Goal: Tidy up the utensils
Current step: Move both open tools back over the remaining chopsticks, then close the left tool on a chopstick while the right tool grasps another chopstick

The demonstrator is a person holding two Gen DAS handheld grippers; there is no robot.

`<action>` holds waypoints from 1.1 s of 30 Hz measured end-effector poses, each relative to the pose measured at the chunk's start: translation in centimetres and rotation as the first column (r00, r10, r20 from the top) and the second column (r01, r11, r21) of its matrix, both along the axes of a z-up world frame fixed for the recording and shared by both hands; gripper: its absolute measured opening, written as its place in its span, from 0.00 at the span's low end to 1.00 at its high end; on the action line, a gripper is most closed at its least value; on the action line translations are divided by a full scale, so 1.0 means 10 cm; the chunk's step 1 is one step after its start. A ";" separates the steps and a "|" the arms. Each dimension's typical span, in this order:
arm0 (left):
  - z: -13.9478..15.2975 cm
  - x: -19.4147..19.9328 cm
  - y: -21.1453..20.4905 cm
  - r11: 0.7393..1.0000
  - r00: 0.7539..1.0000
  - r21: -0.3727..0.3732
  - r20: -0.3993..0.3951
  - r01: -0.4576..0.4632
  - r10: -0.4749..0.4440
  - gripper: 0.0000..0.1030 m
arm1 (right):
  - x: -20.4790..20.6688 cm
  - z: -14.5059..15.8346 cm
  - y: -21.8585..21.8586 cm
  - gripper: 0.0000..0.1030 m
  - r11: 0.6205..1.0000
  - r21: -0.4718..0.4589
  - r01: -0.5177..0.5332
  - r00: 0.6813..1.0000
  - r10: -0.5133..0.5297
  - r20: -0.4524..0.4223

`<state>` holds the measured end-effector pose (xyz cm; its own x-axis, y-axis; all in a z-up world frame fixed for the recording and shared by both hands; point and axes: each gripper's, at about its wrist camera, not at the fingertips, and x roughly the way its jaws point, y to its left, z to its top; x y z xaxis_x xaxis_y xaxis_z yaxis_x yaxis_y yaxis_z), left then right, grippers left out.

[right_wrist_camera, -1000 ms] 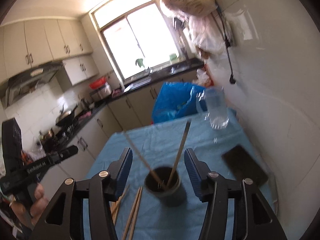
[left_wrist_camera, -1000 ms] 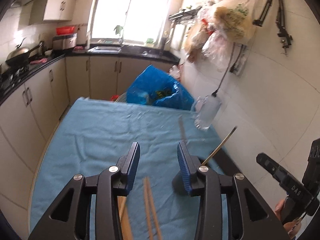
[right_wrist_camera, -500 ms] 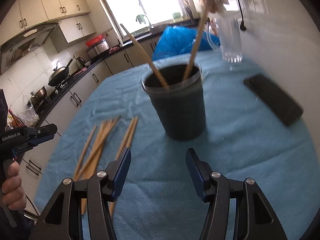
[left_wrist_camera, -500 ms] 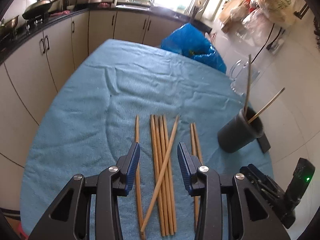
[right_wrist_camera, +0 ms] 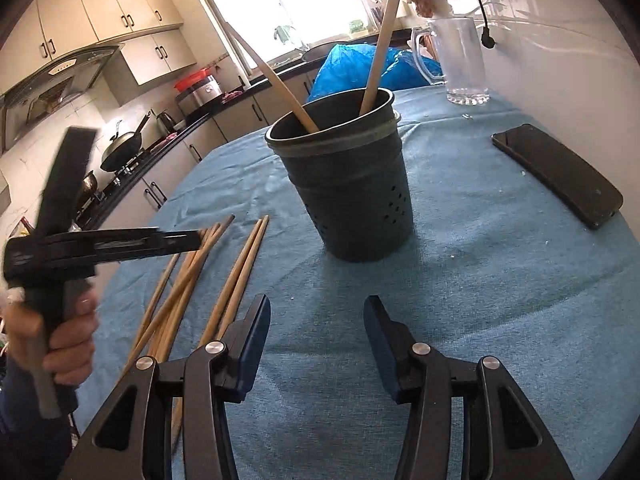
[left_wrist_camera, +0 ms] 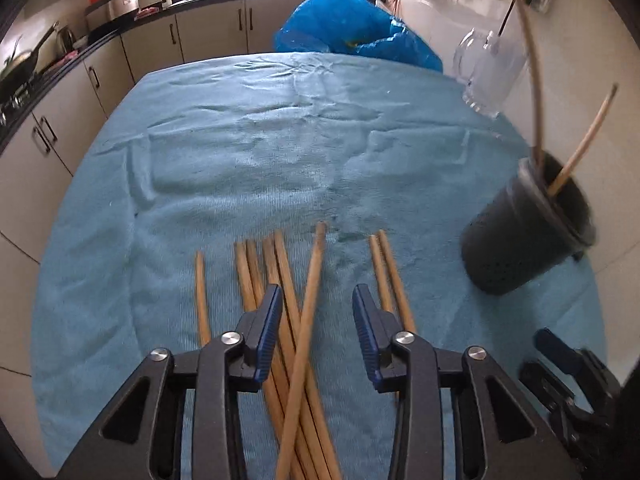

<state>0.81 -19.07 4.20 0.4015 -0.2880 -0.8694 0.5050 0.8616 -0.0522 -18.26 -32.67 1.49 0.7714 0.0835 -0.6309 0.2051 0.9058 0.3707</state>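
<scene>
Several wooden chopsticks (left_wrist_camera: 308,288) lie side by side on the blue cloth (left_wrist_camera: 260,152), one slanted across the others; they also show in the right wrist view (right_wrist_camera: 236,268). A black perforated holder (left_wrist_camera: 524,236) stands upright at the right with two chopsticks in it; it also shows in the right wrist view (right_wrist_camera: 348,188). My left gripper (left_wrist_camera: 316,320) is open, low over the pile, its jaws straddling the slanted chopstick. My right gripper (right_wrist_camera: 316,336) is open and empty, in front of the holder. The left tool (right_wrist_camera: 100,244) shows at the right wrist view's left.
A black phone (right_wrist_camera: 560,172) lies on the cloth right of the holder. A clear glass jug (right_wrist_camera: 460,64) stands at the far right by the white wall. A blue plastic bag (left_wrist_camera: 352,36) sits behind the table's far edge. Kitchen cabinets (left_wrist_camera: 72,92) run along the left.
My left gripper has tilted down from facing the room and dropped close over the chopstick pile. My right gripper has lowered toward the cloth before the holder. Both stay open.
</scene>
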 end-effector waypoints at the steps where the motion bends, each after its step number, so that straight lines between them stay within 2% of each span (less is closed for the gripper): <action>1: -0.02 0.04 -0.05 1.000 1.000 0.015 -0.003 0.007 -0.007 0.30 | 0.00 0.00 -0.01 0.51 1.000 0.004 0.002 1.000 -0.002 0.001; 5: -0.10 0.13 -0.18 0.998 0.999 0.048 -0.023 0.031 -0.030 0.15 | -0.02 -0.02 -0.05 0.51 0.999 0.034 0.006 1.000 -0.006 0.002; 8: -0.15 0.16 -0.28 0.995 0.999 0.084 -0.016 0.045 -0.044 0.12 | -0.02 -0.02 -0.07 0.51 0.999 0.047 0.007 1.000 -0.008 0.004; 10: -0.21 0.21 -0.31 0.995 0.999 0.098 -0.041 0.038 -0.034 0.09 | -0.02 -0.02 -0.07 0.51 0.999 0.054 0.006 1.000 -0.006 0.004; 16: -0.20 0.18 -0.24 0.996 0.999 0.087 -0.031 -0.002 0.005 0.07 | -0.02 -0.02 -0.07 0.51 0.998 0.055 0.005 1.000 -0.005 0.001; 22: 0.10 -0.02 0.25 0.998 0.999 -0.028 0.004 -0.053 0.053 0.07 | -0.01 -0.03 -0.06 0.51 0.999 0.049 0.006 1.000 -0.006 -0.006; 27: 0.34 -0.17 0.82 0.986 0.990 -0.107 0.036 -0.131 0.136 0.07 | 0.04 -0.01 -0.01 0.51 1.000 0.017 -0.010 0.999 0.011 -0.033; 30: 0.32 -0.18 1.09 0.976 0.982 -0.120 0.037 -0.182 0.188 0.07 | 0.09 0.08 0.11 0.43 0.999 -0.030 -0.039 0.997 0.037 -0.062; 33: 0.17 -0.11 1.27 0.965 0.973 -0.127 -0.004 -0.229 0.231 0.07 | 0.23 0.21 0.23 0.36 0.994 0.017 -0.109 0.990 0.111 -0.084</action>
<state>-0.25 -6.40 5.94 0.4786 -0.2935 -0.8275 0.2952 0.9414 -0.1632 -15.99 -30.38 3.61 0.7007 0.1727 -0.6922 0.1357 0.9203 0.3670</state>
